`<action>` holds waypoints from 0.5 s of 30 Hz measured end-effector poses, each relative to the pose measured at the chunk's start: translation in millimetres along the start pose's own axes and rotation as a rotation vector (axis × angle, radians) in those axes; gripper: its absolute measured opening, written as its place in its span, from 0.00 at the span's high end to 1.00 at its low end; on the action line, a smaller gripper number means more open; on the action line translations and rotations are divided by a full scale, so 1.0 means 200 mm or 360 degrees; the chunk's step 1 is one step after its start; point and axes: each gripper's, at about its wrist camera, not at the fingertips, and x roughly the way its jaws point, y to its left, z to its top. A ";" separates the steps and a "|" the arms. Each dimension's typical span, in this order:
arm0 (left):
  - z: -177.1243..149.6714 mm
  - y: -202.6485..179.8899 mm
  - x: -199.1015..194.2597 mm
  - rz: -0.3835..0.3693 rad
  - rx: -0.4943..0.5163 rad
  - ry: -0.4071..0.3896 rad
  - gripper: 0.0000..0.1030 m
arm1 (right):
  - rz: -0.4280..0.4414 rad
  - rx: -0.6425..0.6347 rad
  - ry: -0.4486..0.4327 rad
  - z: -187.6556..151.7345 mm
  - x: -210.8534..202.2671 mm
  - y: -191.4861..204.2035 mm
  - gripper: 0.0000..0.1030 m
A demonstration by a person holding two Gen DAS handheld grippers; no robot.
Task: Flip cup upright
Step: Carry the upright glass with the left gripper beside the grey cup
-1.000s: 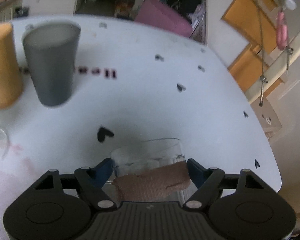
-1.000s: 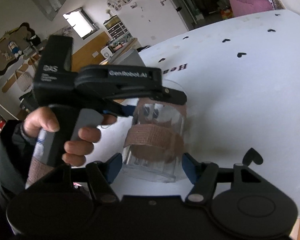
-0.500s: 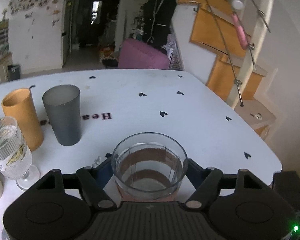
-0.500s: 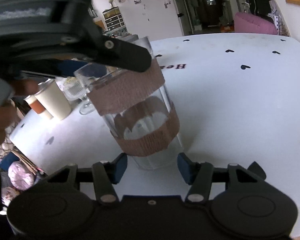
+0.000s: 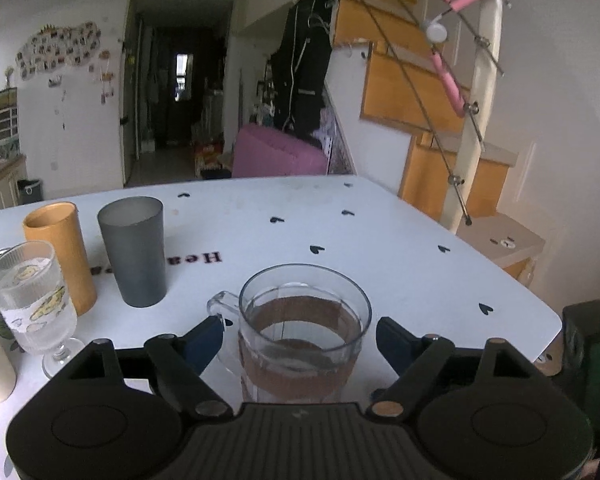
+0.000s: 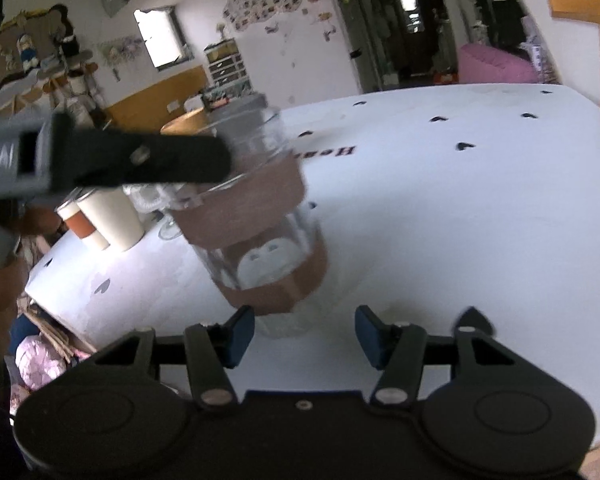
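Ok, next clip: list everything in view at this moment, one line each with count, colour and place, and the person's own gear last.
glass mug: 1, clear with brown tape bands, mouth up, between the left fingers
grey tumbler: 1, dark grey, upright, left of the mug
orange cup: 1, orange, upright beside the tumbler
stemmed glass: 1, clear ribbed, nearer left edge
paper cups: at least 2, cream, one with a brown band, far left edge
table: 1, white with black hearts
pink seat: 1, beyond the table
left gripper: 1, black with blue pads, jaws open around the mug
right gripper: 1, black with blue pads, open, in front of the mug
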 end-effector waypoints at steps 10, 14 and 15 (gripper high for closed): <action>-0.18 -0.01 0.02 0.0050 -0.0078 -0.0109 0.20 | -0.0135 0.0160 -0.0065 0.00 -0.04 -0.15 0.44; -0.23 0.01 0.10 0.0079 -0.0124 -0.0083 0.20 | -0.0159 0.0156 -0.0071 0.00 -0.06 -0.17 0.44; -0.24 0.01 0.12 0.0082 -0.0130 -0.0074 0.20 | -0.0164 0.0154 -0.0068 0.00 -0.05 -0.17 0.44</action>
